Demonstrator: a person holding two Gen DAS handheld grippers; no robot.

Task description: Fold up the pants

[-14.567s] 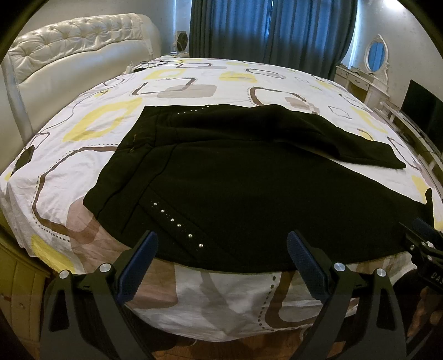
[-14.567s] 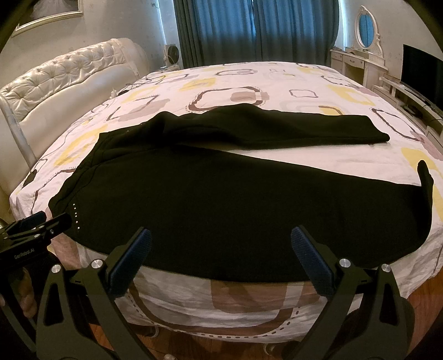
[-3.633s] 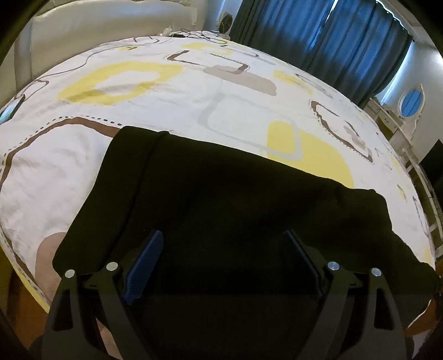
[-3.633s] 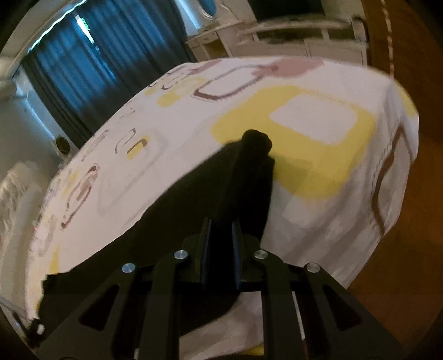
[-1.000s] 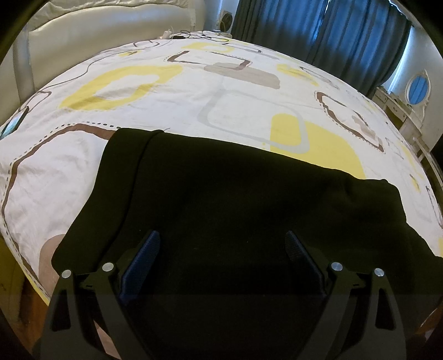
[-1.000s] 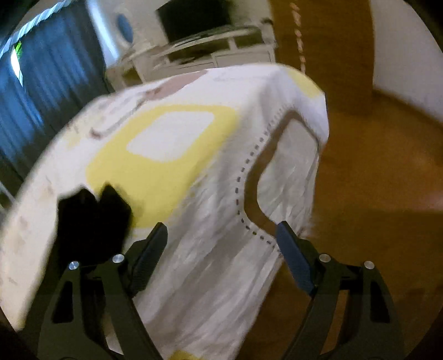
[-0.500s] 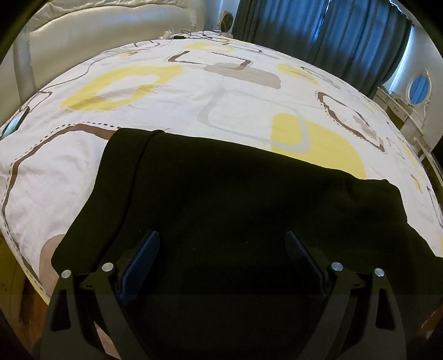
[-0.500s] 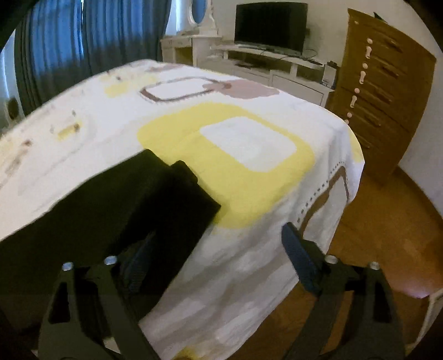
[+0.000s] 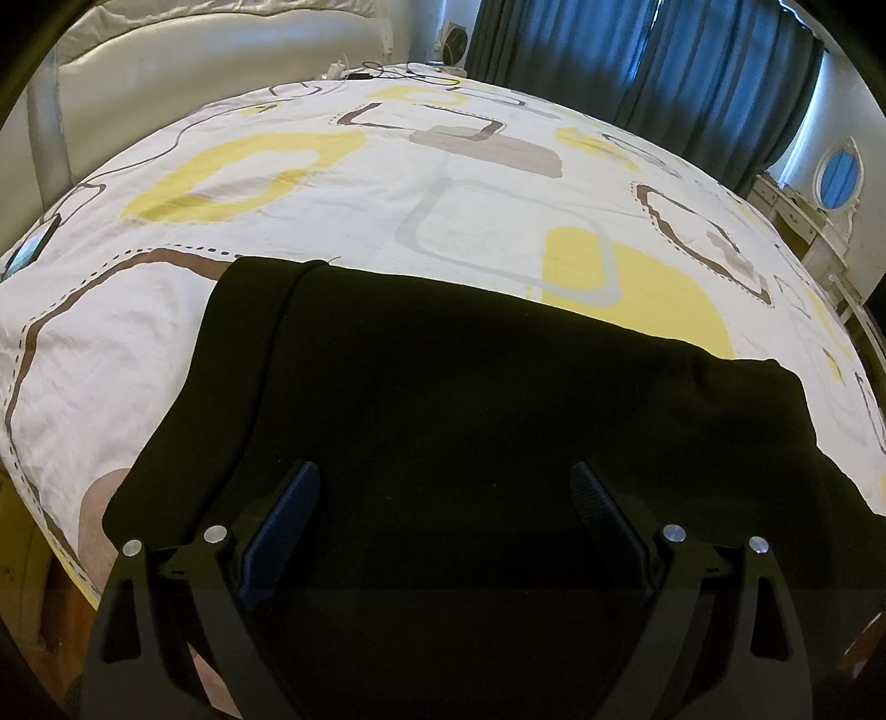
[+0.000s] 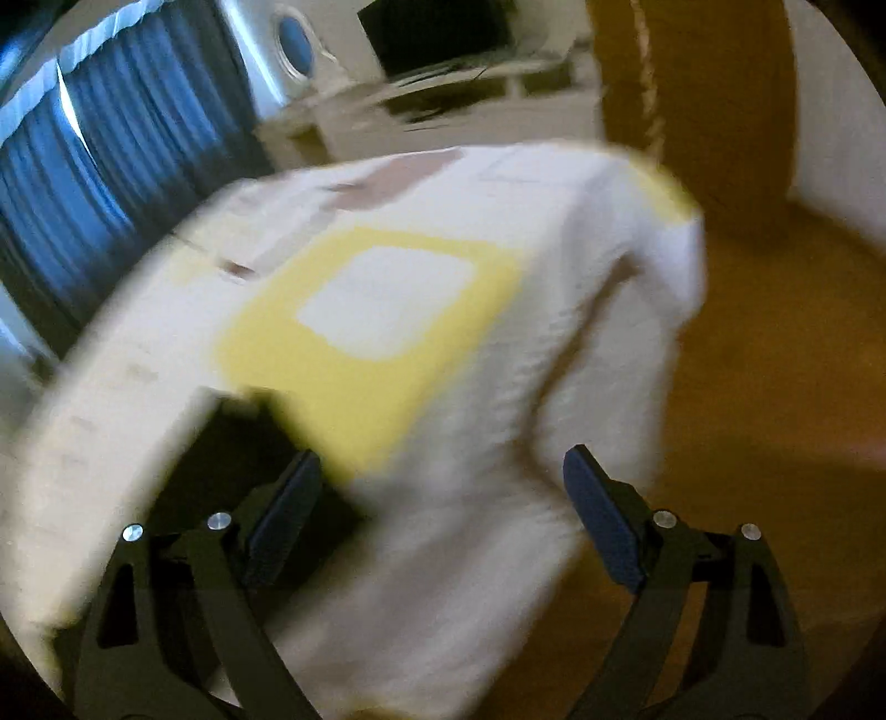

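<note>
Left wrist view. The headboard (image 9: 183, 61) stands at 11 o'clock, white and padded. The bed (image 9: 387, 183) fills the frame from 9 to 3 o'clock, under a white sheet printed with yellow, brown and grey squares. The pants (image 9: 470, 399) lie flat on the near part of the bed, black, spreading from 8 o'clock through centre to 4 o'clock; a seam or folded edge runs down their left side. Their far edge crosses the sheet from 10 to 3 o'clock. The left gripper (image 9: 446, 526) sits at 6 o'clock above the pants, its jaws spread wide with nothing between them. Whether the fingers touch the cloth cannot be told. Curtains (image 9: 637, 61), dark blue, hang at 1 o'clock. A dresser (image 9: 814, 210) with an oval mirror stands at 2 o'clock.

Right wrist view, heavily blurred. Curtains (image 10: 111, 155) show at 10 o'clock. A black end of the pants (image 10: 238, 437) lies at 8 o'clock on the bed (image 10: 498, 387), just beside the left finger of the right gripper (image 10: 443, 512). That gripper, at 6 o'clock, is wide open and grips nothing; it points at the bed's corner. A dark screen (image 10: 437, 33) sits at 12 o'clock on a low white unit. Wood floor (image 10: 764, 443) fills 3 to 5 o'clock.
</note>
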